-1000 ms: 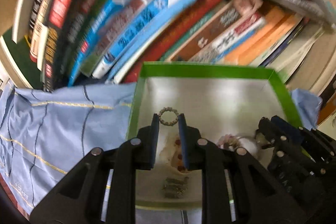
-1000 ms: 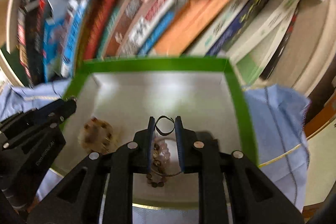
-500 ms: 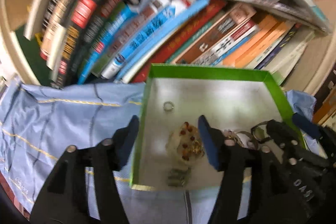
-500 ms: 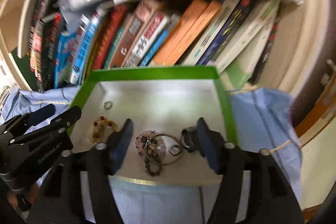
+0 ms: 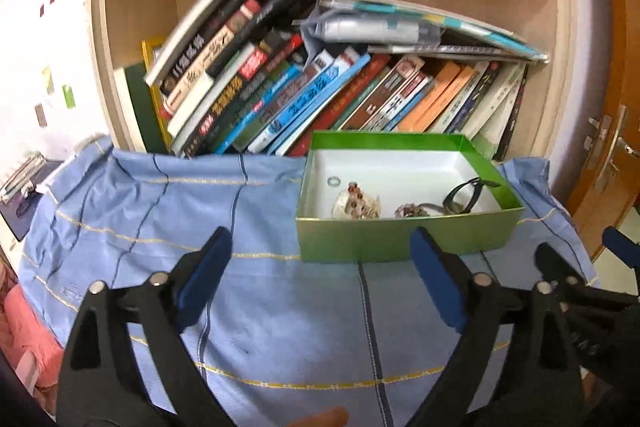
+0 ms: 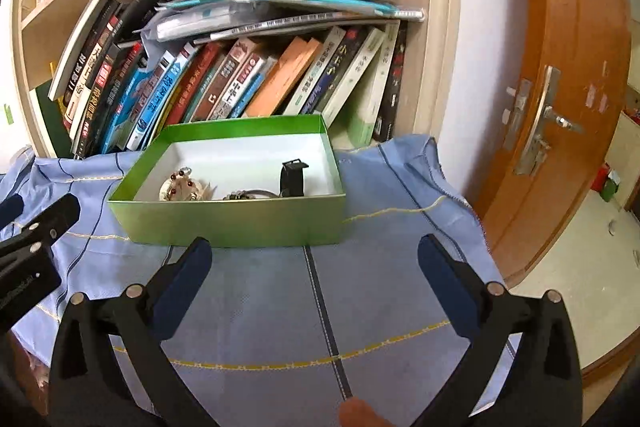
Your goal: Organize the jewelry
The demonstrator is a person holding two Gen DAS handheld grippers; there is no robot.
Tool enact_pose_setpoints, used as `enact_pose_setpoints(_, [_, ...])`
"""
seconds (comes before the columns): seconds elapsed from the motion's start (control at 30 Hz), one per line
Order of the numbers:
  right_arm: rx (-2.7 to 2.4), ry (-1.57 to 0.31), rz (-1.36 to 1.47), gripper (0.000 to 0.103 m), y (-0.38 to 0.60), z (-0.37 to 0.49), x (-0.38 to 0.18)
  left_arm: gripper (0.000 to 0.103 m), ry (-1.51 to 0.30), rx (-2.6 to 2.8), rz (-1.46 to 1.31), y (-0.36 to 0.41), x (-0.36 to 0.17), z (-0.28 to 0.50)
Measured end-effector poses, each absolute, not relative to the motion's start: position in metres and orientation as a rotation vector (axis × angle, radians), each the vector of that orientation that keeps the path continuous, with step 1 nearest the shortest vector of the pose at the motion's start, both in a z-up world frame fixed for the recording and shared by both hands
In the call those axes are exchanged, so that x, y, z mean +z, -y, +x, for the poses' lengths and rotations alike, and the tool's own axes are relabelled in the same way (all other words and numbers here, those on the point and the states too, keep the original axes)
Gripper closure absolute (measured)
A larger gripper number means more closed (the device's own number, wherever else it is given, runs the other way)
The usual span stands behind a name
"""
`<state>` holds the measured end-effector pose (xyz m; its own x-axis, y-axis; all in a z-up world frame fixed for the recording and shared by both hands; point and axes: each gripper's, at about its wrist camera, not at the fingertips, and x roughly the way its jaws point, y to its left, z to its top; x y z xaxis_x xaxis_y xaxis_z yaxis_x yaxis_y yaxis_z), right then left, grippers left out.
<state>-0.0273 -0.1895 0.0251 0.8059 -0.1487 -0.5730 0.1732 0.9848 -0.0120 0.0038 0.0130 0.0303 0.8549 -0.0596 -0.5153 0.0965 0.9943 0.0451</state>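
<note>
A: Where does the jewelry sit?

B: All inside the green box (image 5: 404, 241): a small ring (image 5: 333, 181) toward its back left corner, a beaded bracelet (image 5: 356, 203) near its front wall, a tangled bead cluster (image 5: 408, 209) beside that, and a black loop piece (image 5: 466, 193) propped toward its right wall.

A: And the claws?

B: The left gripper (image 5: 320, 283) and right gripper (image 6: 312, 281) both gape wide with nothing between their pads, hovering over the blue cloth (image 5: 160, 211) in front of the box.

A: Risks?

B: The box looks light. A finger clipping its front wall could shove it into the books (image 6: 224, 83) behind. The propped piece could topple onto the tangle, snagging chains.
</note>
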Motion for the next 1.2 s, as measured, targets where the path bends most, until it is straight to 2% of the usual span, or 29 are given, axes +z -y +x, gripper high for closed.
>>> enact_pose_setpoints(0.13, [-0.169,-0.571,0.05,0.003,0.187,-0.036,0.035,0.005,-0.52,-0.099,0.069,-0.01,0.037,-0.009])
enact_pose_setpoints(1.2, [-0.181,-0.554,0.057,0.003,0.19,-0.048,0.041,0.004,-0.521,-0.082,0.09,-0.01,0.04,-0.02])
